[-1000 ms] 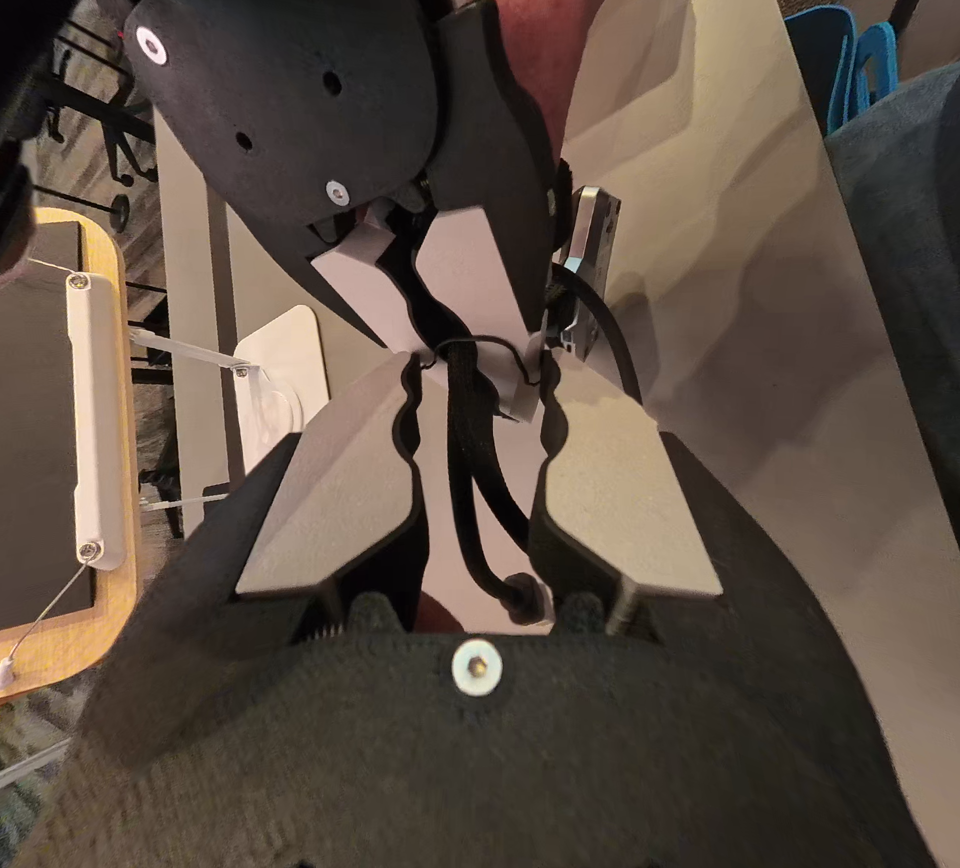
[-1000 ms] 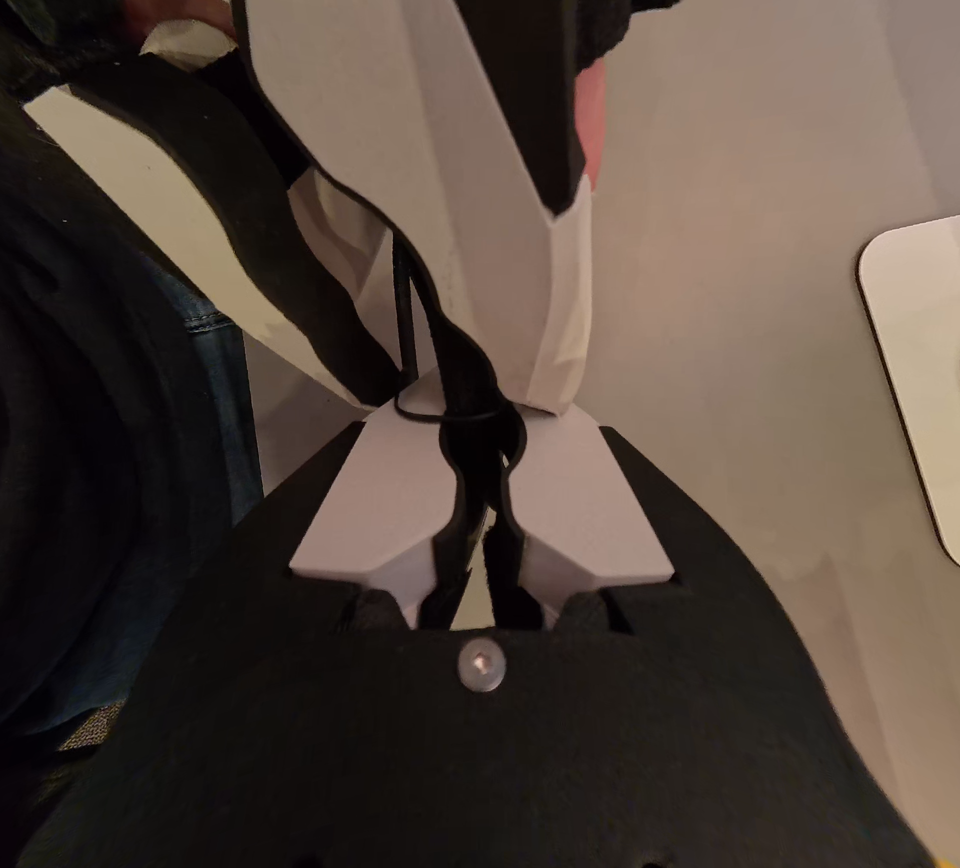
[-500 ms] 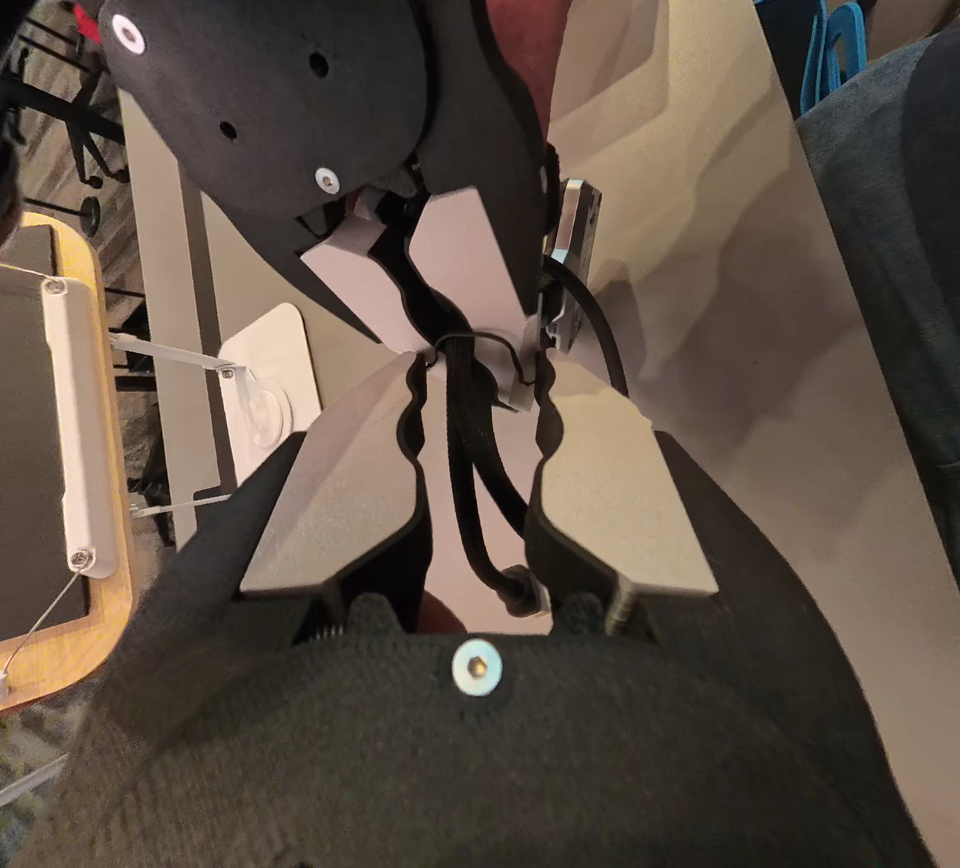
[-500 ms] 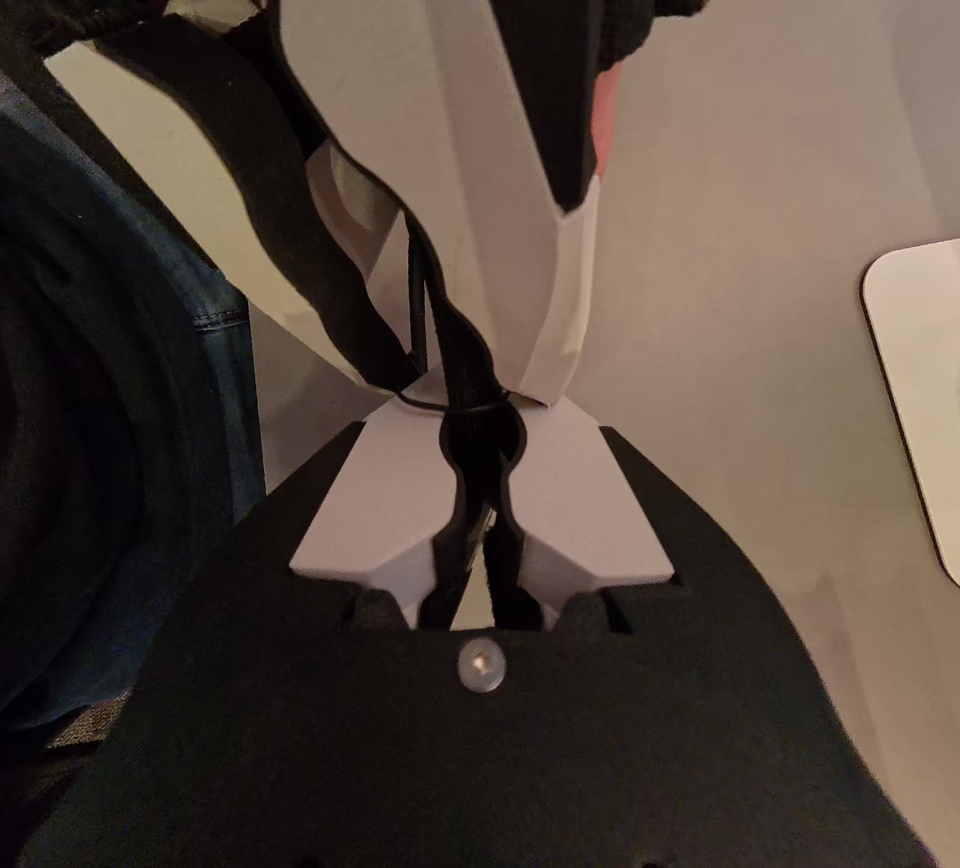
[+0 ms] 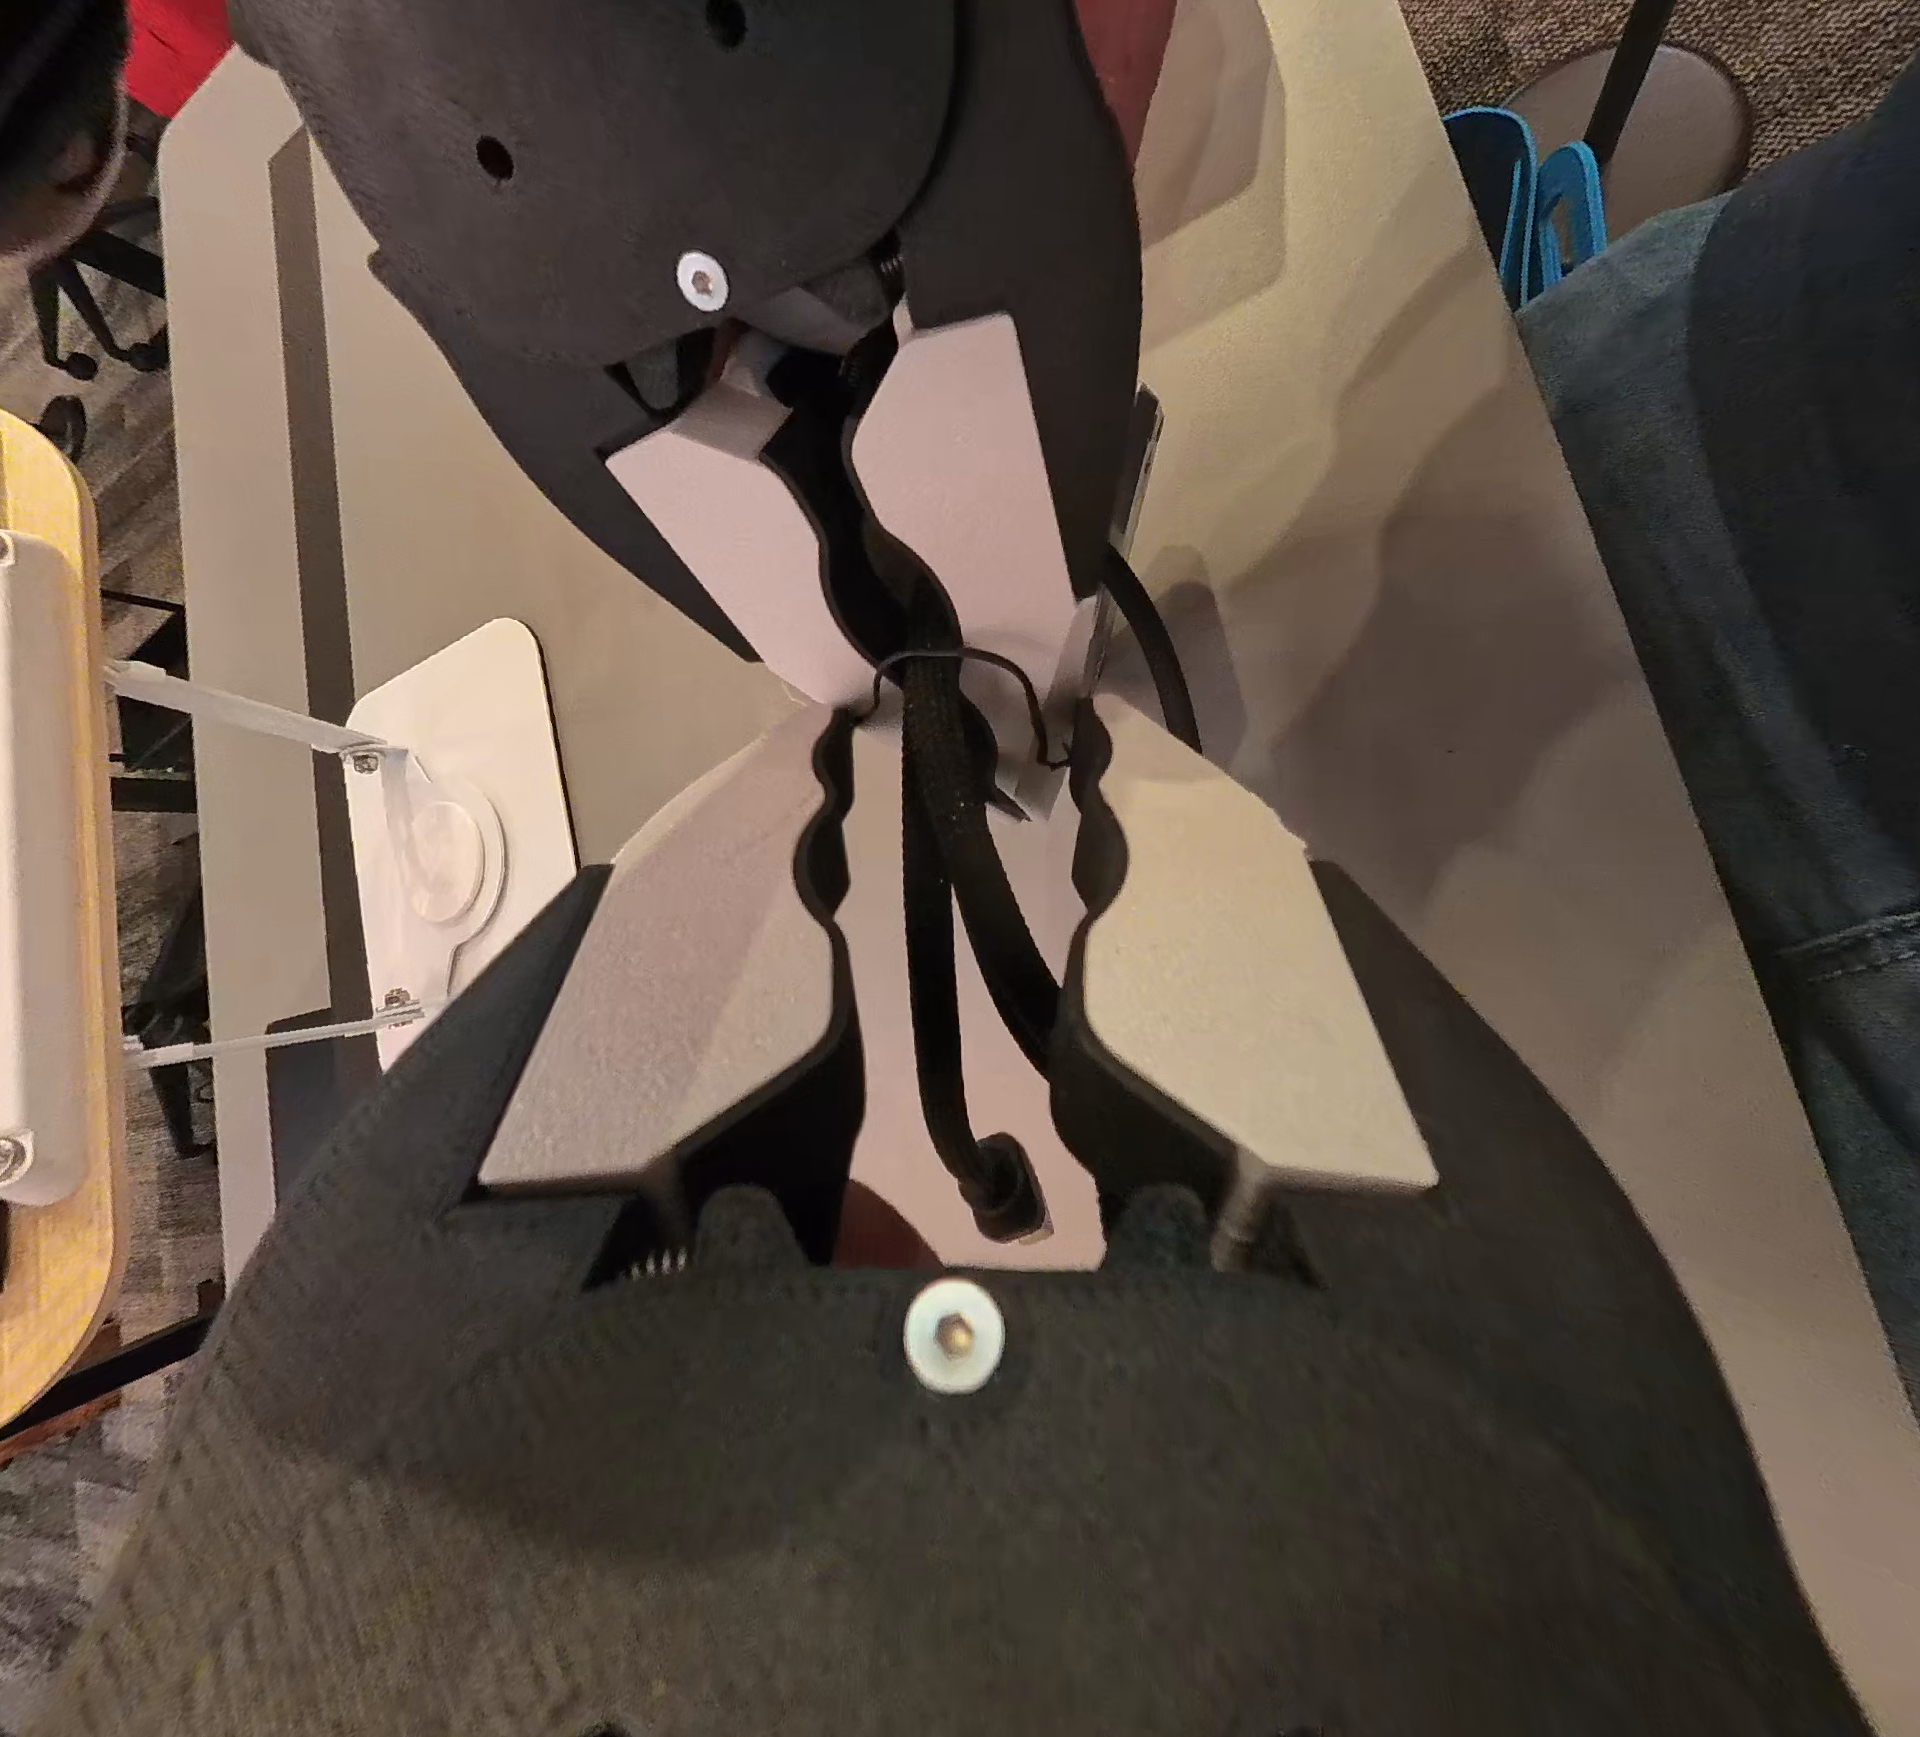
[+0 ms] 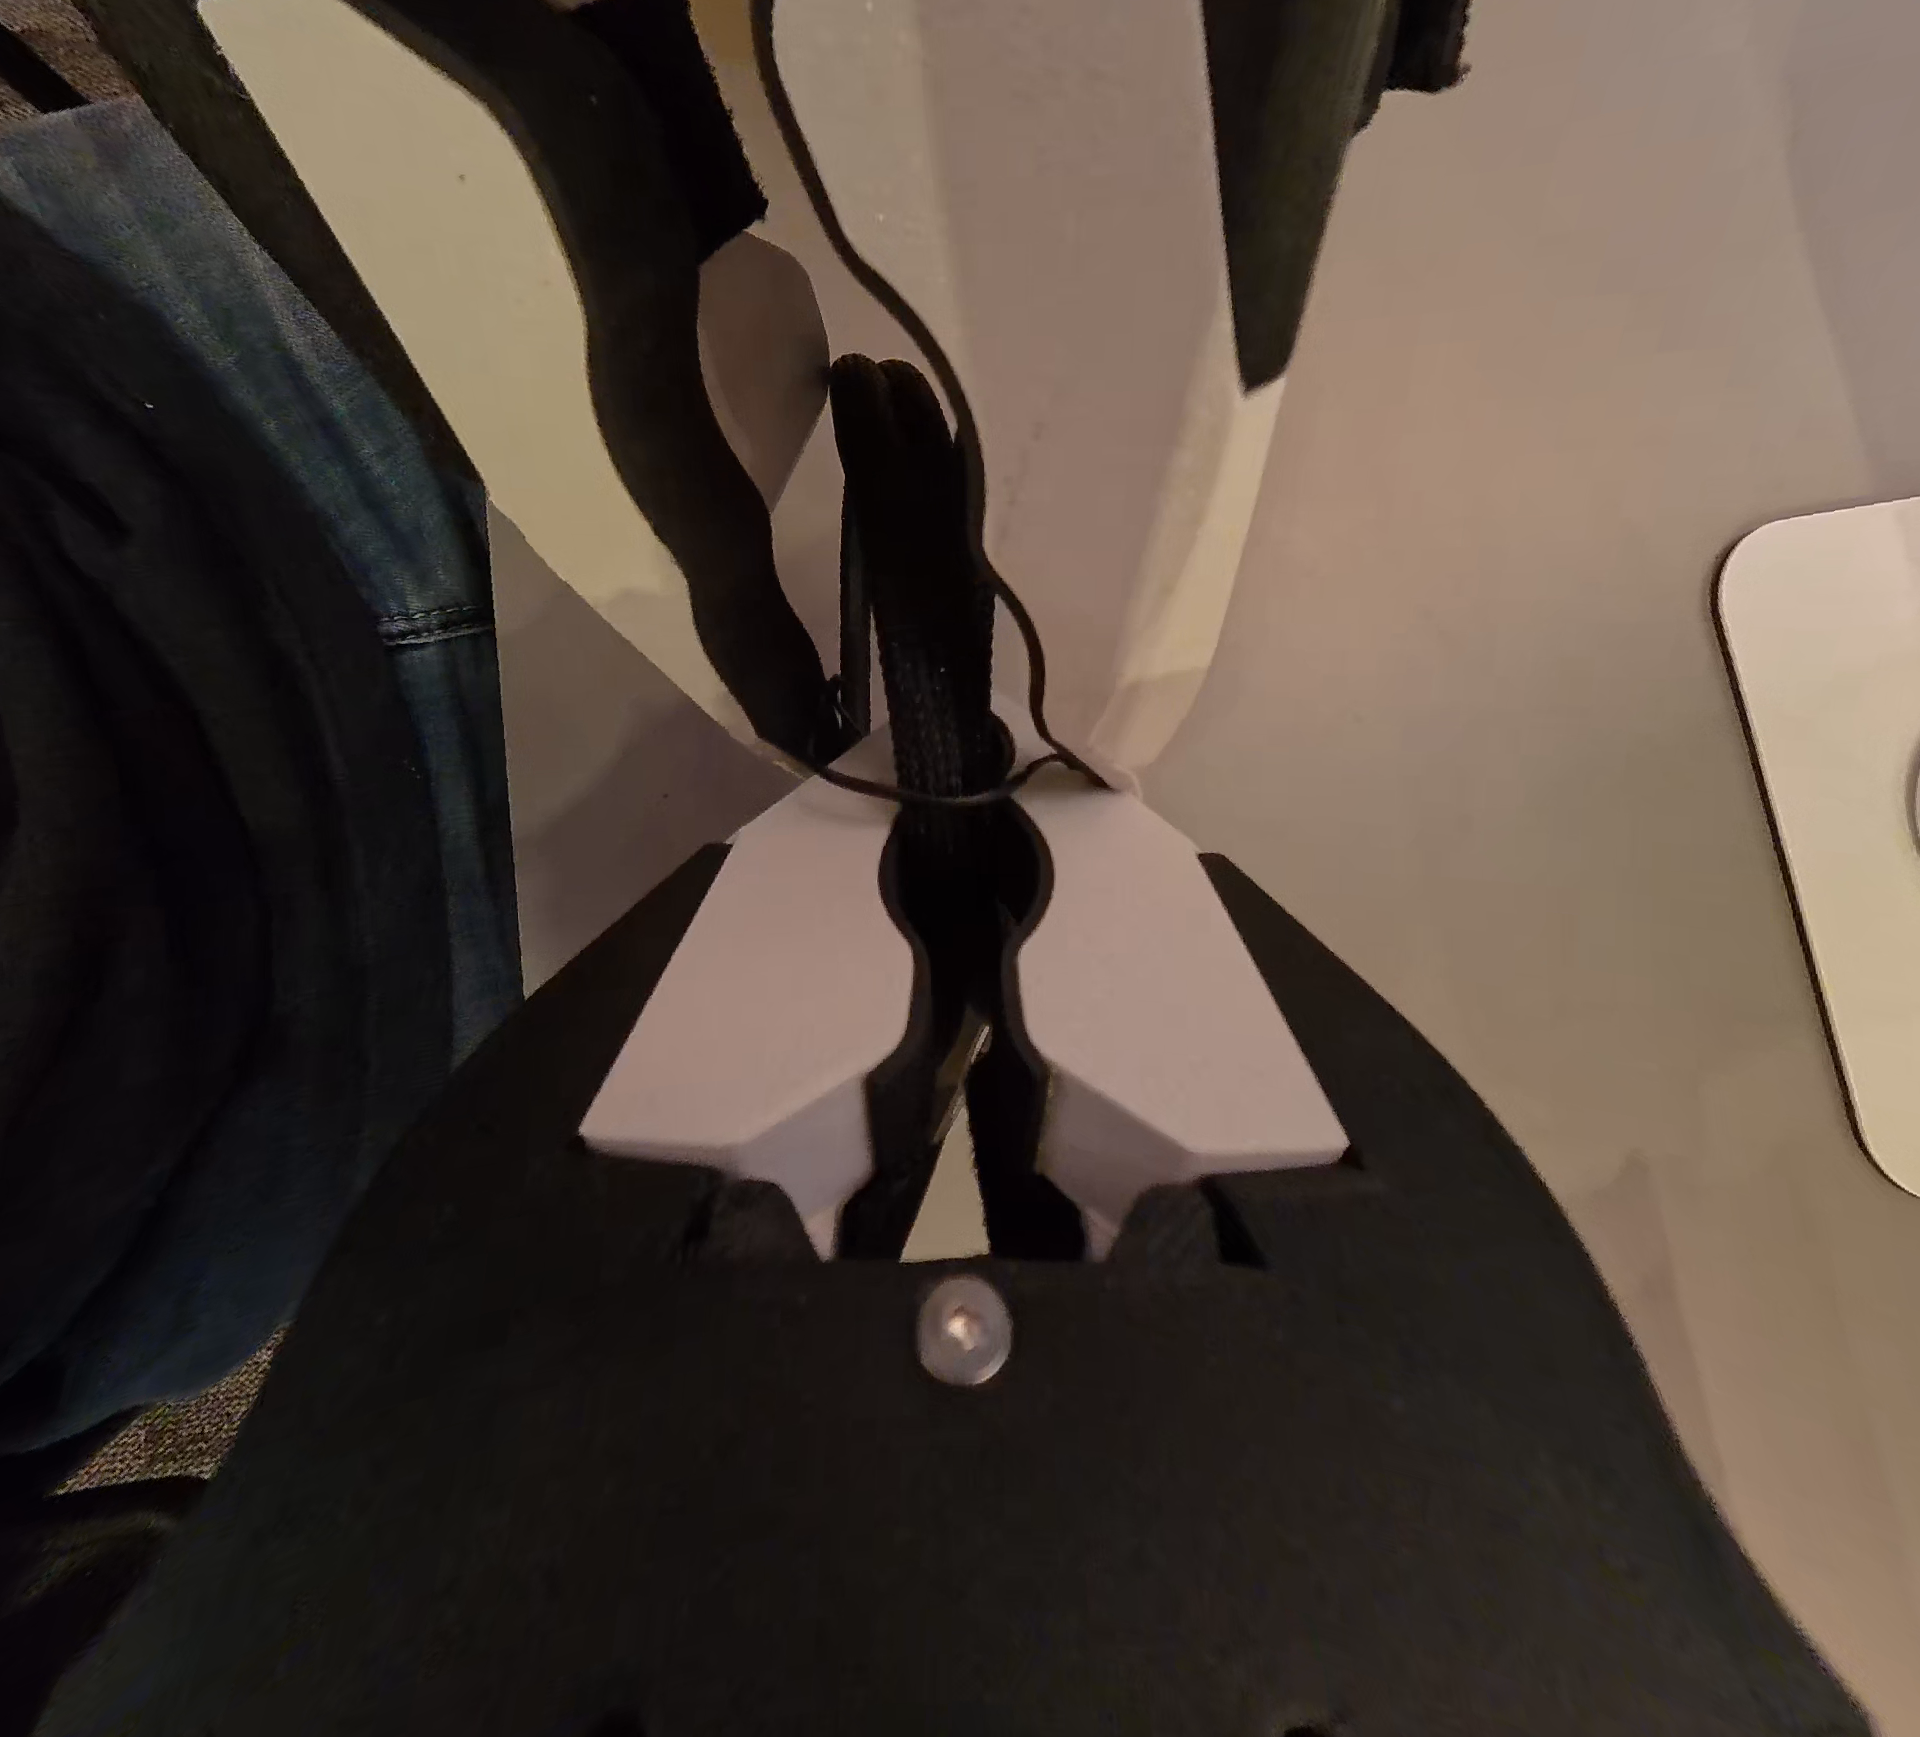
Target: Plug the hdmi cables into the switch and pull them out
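- Pale grey table [image 5: 1382,544] fills the background beneath both of your grippers; carpet and a person's denim-clad leg [image 5: 1766,648] lie off to the right of your left jaws.
- Your left gripper [image 5: 956,752] has its jaws well apart; the folded black braided HDMI cable [image 5: 935,856] runs down the gap between the fingers without being pinched by them.
- Your right gripper [image 6: 961,814] meets the left one tip to tip; its jaws are nearly closed and clamp the same cable bundle [image 6: 925,648], which emerges just beyond its fingertips.
- A thin black tie [image 6: 935,794] loops around the bundle right at the tips of your right jaws.
- Part of a metallic device, possibly the switch [image 5: 1143,482], shows behind the far side of your right gripper; you cannot tell whether a plug is seated in it.
- A white stand base [image 5: 457,783] sits on the table left of your left jaws.
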Demonstrator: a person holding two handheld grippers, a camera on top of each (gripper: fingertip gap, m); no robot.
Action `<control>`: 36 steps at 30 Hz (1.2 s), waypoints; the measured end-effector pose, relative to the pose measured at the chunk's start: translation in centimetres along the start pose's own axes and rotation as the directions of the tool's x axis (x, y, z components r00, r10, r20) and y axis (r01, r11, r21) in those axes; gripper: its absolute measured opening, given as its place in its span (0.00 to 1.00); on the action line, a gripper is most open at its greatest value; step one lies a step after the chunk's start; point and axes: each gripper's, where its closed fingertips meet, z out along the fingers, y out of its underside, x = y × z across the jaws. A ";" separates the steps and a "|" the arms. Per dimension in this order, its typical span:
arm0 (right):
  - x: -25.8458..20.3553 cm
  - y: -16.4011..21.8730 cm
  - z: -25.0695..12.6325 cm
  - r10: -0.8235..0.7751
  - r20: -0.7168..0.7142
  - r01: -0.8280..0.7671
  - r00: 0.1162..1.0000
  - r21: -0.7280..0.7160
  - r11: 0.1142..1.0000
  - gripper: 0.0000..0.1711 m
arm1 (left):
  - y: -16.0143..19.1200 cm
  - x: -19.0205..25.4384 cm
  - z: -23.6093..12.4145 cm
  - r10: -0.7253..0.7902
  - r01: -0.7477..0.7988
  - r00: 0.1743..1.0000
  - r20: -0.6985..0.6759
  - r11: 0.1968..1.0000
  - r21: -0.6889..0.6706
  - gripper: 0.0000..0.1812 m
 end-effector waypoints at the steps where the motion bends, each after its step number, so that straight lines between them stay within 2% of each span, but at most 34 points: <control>1: 0.0 0.0 0.0 0.000 -0.002 0.000 1.000 -0.002 1.000 0.00 | 0.0 0.0 0.0 -0.004 0.004 1.000 -0.002 1.000 0.001 0.22; 11: 0.0 0.1 0.0 -0.005 -0.008 0.005 1.000 -0.008 1.000 0.00 | 0.3 0.2 0.1 -0.038 0.038 0.999 -0.011 0.999 0.021 0.20; 17: 0.2 0.4 0.0 -0.026 -0.027 0.025 0.999 -0.029 0.999 0.00 | 1.2 0.5 0.3 -0.087 0.088 0.995 -0.051 0.996 0.022 0.12; 36: -0.2 1.0 0.3 -0.051 -0.018 0.049 0.999 -0.064 0.997 0.00 | 1.9 1.2 0.9 -0.078 0.076 0.989 -0.126 0.997 -0.021 0.07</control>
